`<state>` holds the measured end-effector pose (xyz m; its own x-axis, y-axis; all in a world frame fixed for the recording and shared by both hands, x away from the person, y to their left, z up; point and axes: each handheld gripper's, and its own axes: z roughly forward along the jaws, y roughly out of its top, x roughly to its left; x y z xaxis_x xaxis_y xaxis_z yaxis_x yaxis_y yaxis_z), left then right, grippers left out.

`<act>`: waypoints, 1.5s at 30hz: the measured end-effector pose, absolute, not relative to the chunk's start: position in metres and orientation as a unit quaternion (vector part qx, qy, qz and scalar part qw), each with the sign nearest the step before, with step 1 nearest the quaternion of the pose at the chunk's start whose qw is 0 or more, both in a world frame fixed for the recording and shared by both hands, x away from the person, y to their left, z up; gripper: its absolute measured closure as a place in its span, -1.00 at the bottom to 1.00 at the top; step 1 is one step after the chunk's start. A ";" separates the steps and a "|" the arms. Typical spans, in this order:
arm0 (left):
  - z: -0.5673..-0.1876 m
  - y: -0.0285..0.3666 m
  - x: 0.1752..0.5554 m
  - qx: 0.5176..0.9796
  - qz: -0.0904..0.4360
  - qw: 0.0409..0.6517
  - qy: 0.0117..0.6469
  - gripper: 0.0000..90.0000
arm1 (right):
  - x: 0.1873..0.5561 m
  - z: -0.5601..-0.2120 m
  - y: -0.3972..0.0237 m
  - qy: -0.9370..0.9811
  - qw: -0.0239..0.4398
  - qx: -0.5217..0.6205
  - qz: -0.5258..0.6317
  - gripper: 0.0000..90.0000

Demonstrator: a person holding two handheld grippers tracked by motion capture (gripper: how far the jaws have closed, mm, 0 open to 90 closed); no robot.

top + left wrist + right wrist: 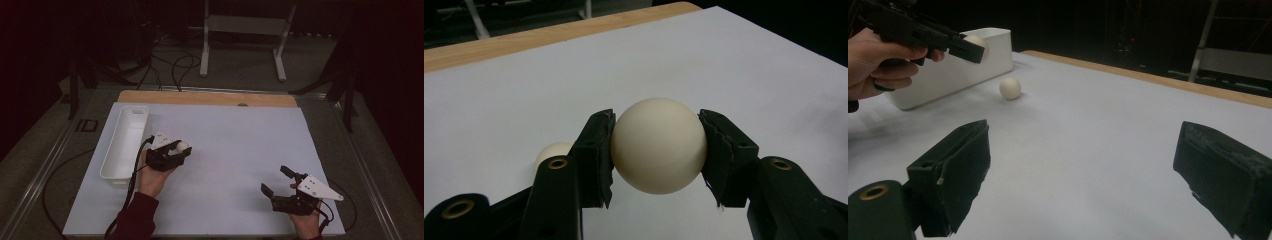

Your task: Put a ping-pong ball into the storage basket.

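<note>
- Two cream balls in play: one ball (658, 145) is clamped between the pads of the left gripper (181, 150), and a second ball (1010, 88) lies loose on the white sheet (235, 145) beside it.
- In the left gripper view the held ball sits squarely between the jaws, both pads pressed against its sides, lifted clear of the sheet. We see the second ball (553, 151) peeking out behind the left jaw.
- Right gripper (279, 181) rests near the front right corner of the sheet, well apart from both balls, jaws spread wide with nothing between them.
- White tray (125, 142) lies along the left edge of the sheet, just beside the left gripper; from the high view it looks bare inside.
- We judge the step in hand to be carrying the gripped ball to the tray. The next move calls for swinging left over the rim, then parting the jaws low so the ball does not bounce out.
- No brand, label or writing legible on any item.
</note>
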<state>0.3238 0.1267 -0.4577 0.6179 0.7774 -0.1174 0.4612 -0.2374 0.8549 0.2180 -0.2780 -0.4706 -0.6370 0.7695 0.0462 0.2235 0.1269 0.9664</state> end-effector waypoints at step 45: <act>-0.433 0.150 0.321 0.752 0.180 0.482 0.412 0.13 | 0.218 -0.470 -0.278 0.710 0.245 0.350 0.560 -0.83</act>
